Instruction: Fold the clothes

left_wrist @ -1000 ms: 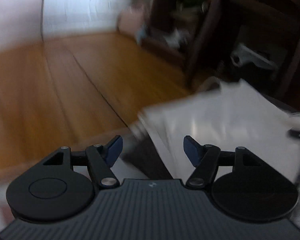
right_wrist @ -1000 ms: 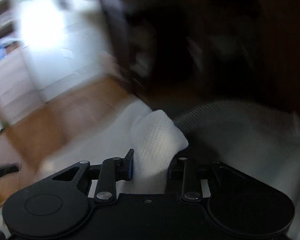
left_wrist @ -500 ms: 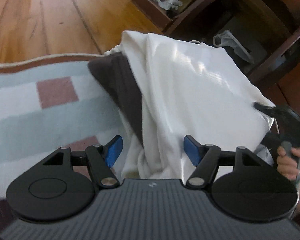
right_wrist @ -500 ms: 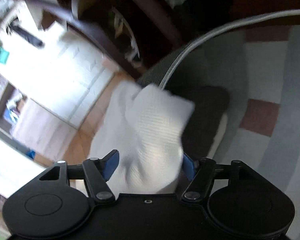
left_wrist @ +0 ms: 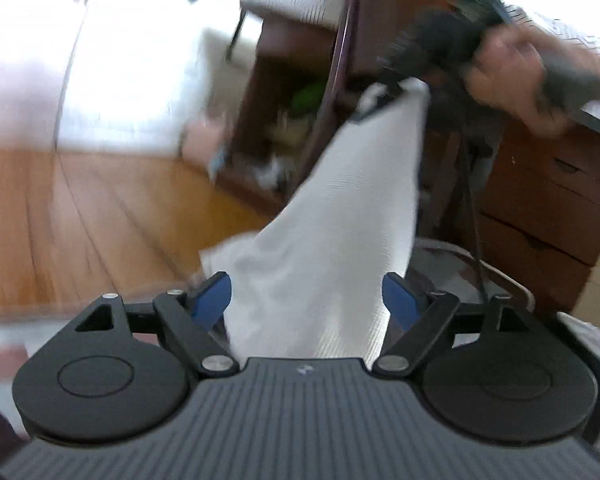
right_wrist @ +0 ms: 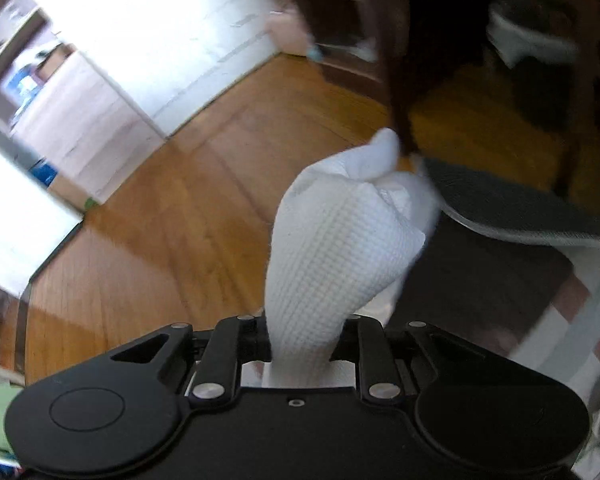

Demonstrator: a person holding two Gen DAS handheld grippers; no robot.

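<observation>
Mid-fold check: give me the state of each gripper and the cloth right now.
Left gripper: open, white waffle-weave cloth passing between its blue pads, unclamped.
Right gripper: shut on the cloth, a bunched corner sticking out.
White waffle-weave cloth: lifted, hanging stretched from the right gripper.
Striped rug: lying flat on the floor.

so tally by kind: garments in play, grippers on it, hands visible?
White garment: 1
Grippers: 2, left gripper open around the cloth, right gripper shut on it
Hand: 1
Total: 4
</observation>
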